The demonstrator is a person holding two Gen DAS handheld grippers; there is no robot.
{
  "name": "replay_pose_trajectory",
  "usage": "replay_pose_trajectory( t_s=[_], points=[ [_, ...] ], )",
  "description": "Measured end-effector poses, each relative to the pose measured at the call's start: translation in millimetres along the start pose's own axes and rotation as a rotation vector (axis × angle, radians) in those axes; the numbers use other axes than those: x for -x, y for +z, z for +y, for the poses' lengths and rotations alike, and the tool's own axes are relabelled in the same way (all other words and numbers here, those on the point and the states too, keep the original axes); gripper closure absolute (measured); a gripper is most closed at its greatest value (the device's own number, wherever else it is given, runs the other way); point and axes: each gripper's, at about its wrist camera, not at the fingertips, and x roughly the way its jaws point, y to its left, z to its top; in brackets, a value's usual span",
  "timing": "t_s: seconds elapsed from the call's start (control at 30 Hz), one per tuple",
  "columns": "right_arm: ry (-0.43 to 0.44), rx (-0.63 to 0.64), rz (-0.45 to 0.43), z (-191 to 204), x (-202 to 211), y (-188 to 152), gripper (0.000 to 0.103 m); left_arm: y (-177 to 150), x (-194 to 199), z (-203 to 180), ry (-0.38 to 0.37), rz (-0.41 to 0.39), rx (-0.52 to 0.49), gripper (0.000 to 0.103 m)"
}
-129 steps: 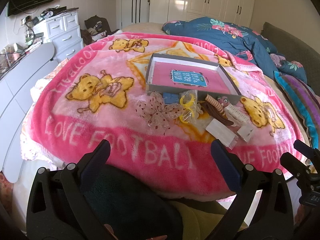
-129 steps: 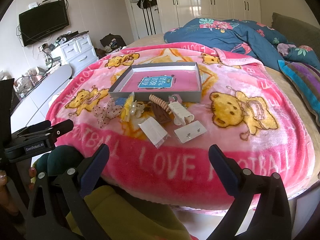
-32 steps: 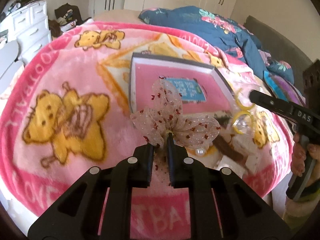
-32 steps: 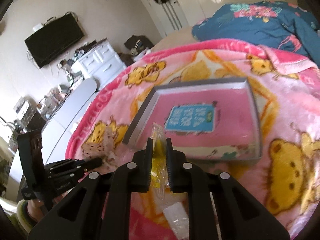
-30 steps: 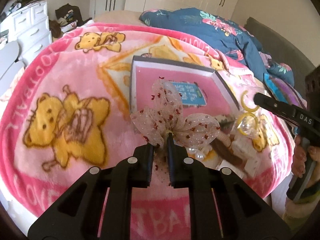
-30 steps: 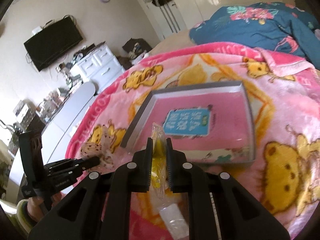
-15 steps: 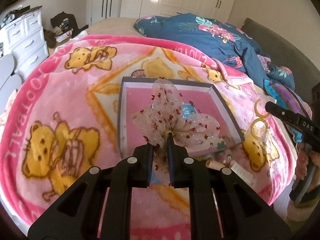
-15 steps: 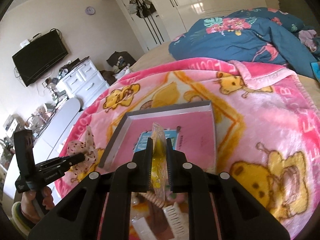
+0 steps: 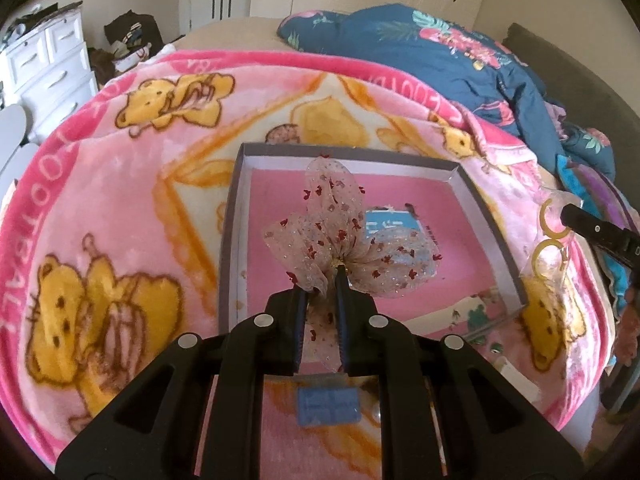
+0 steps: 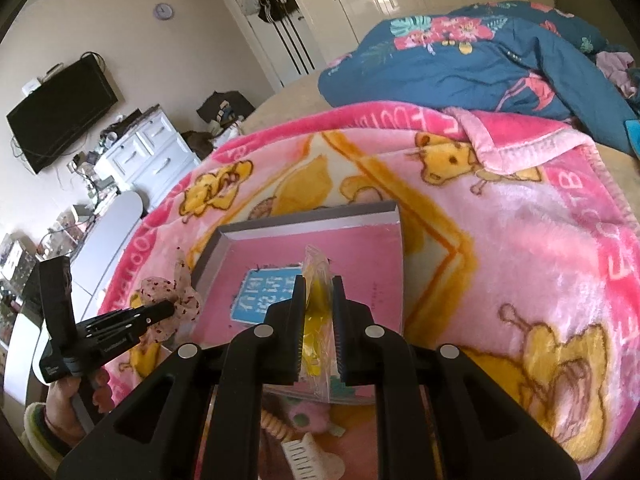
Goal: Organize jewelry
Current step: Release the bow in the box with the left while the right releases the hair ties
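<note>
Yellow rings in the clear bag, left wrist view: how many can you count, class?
2, both in the clear bag held by the right gripper at the frame's right edge: one ring above, one ring below. More may be hidden.

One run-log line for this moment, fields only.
left tongs: shut on sheer bow | right tongs: shut on bagged yellow rings | both over grey tray | nothing released

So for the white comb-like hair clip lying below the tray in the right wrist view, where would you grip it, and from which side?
The white hair clip lies flat on the pink blanket, teeth toward the tray, and is only partly in view. I would probably come from above and close the fingers across its narrow body behind the teeth, since that solid bar gives flat faces, while the teeth would likely flex or slip.
</note>
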Motion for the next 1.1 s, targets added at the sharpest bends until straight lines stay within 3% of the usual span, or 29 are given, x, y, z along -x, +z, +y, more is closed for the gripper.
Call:
replay_pose_trajectory(
  t_s=[0.5, 0.87, 0.97, 1.1],
  points=[
    [-0.024, -0.006, 0.151, -17, -56, -17, 0.091, -10, -41, 17, 0.036, 0.067, 0.029, 0.092],
    [-0.071, -0.012, 0.182, -24, -65, -24, 0.088, -17, -43, 19, 0.05, 0.075, 0.019, 0.09],
    [-0.09, 0.003, 0.168, -22, -60, -24, 0.077, -17, -42, 18, 0.058, 0.071, 0.014, 0.09],
    [-0.097, 0.002, 0.138, -23, -46, -22, 0.072, -17, -39, 17, 0.059, 0.069, 0.019, 0.085]
  ],
)
